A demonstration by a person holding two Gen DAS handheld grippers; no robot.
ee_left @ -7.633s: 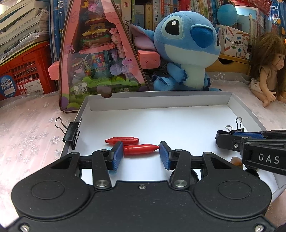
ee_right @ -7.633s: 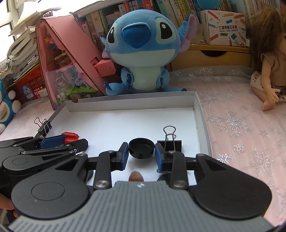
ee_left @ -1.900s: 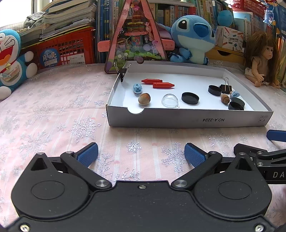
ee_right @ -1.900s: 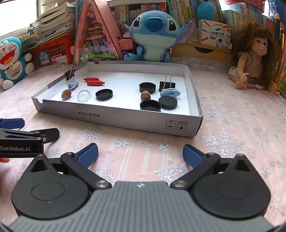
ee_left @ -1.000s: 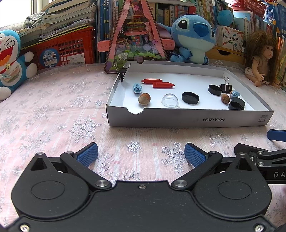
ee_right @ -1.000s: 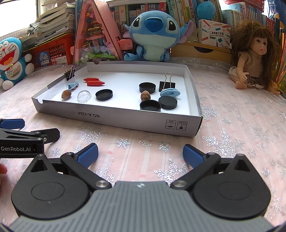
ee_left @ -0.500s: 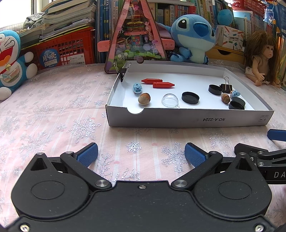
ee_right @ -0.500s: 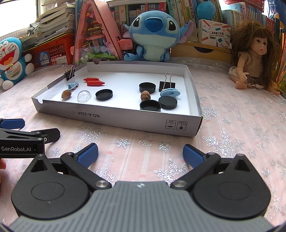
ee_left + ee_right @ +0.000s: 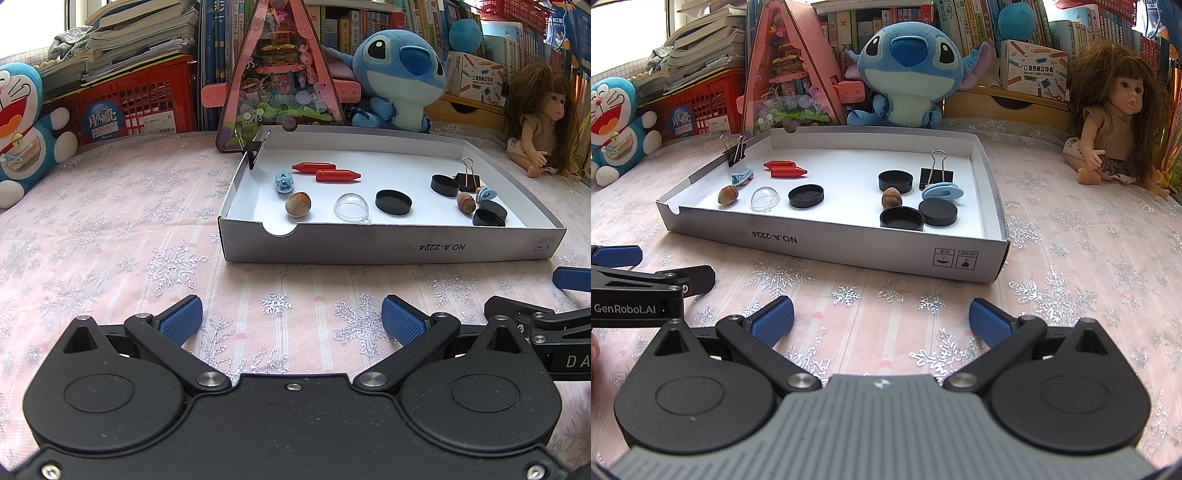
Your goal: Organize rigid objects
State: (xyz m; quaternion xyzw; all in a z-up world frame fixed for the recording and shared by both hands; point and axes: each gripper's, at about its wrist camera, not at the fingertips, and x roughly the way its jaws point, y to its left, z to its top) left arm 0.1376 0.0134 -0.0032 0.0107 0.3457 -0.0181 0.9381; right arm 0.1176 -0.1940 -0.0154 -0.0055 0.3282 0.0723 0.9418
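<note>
A shallow white cardboard tray [image 9: 388, 243] [image 9: 849, 251] lies on the pink snowflake cloth and holds small items. On its left side are two red pointed caps [image 9: 338, 175] [image 9: 788, 171], a blue charm [image 9: 283, 182], a hazelnut [image 9: 297, 204] [image 9: 728, 194], a clear dome [image 9: 351, 207] [image 9: 765, 198] and a black lid [image 9: 393, 202] [image 9: 806, 195]. On its right are more black lids [image 9: 901, 218], a second hazelnut [image 9: 891, 197], a blue clip [image 9: 942, 192] and a black binder clip [image 9: 933, 177]. My left gripper [image 9: 291, 319] and right gripper [image 9: 881, 319] both hover open and empty over the cloth, well short of the tray.
Another binder clip [image 9: 735, 155] grips the tray's left rim. Behind the tray stand a pink triangular toy house [image 9: 280, 81], a blue plush [image 9: 905, 74], a doll [image 9: 1112, 122] at the right, a blue-and-white cat plush [image 9: 18, 122], a red crate and bookshelves.
Since 7.6 s ago both grippers have drawn back out of the tray and opened wide. Over the last two seconds nothing has visibly moved.
</note>
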